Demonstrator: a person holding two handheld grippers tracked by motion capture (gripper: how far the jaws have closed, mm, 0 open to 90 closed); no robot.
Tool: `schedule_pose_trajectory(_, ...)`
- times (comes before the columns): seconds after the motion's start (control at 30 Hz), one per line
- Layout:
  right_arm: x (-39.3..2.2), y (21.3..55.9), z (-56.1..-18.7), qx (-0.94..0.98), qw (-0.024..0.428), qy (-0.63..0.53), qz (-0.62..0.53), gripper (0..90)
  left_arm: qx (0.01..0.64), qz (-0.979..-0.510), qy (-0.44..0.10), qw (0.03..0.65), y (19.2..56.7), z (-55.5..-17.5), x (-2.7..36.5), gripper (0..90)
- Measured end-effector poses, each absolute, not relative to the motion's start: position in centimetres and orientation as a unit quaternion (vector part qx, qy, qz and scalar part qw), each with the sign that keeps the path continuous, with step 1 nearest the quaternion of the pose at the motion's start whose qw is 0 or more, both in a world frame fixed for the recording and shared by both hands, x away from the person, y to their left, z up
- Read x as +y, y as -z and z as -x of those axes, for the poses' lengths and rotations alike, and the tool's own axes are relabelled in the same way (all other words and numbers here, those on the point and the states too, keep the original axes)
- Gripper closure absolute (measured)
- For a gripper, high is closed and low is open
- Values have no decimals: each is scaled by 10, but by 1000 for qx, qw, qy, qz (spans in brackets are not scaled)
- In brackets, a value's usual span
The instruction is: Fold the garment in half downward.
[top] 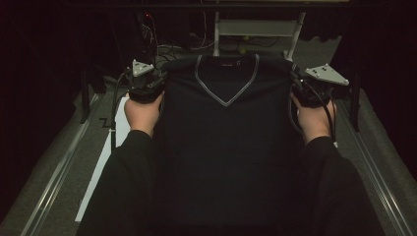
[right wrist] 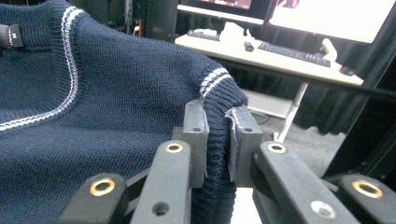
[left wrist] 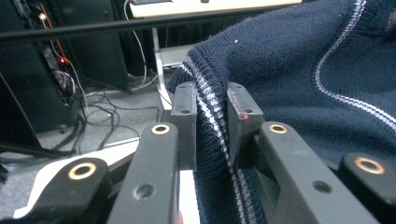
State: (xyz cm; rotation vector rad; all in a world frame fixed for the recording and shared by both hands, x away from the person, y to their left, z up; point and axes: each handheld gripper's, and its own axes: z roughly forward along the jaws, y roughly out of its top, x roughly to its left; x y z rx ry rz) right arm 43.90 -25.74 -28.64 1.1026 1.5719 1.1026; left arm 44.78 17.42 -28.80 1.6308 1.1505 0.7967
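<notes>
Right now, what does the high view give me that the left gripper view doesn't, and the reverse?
High view alone: the whole navy sweater laid flat with its V-neck away from the person, both hands and forearms, and the right gripper at the opposite shoulder. Left gripper view alone: the jaws closed on the striped armhole edge, the knit texture, and cables on the floor. Both share: the left gripper holding the sweater at one shoulder.
</notes>
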Motion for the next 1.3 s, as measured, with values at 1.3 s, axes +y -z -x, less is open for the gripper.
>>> schedule_pose_trajectory(1.3, -266, 376, -315, 697, 410, -460, -368, 803, 419, -723, -243, 492, 396, -327, 196, 720)
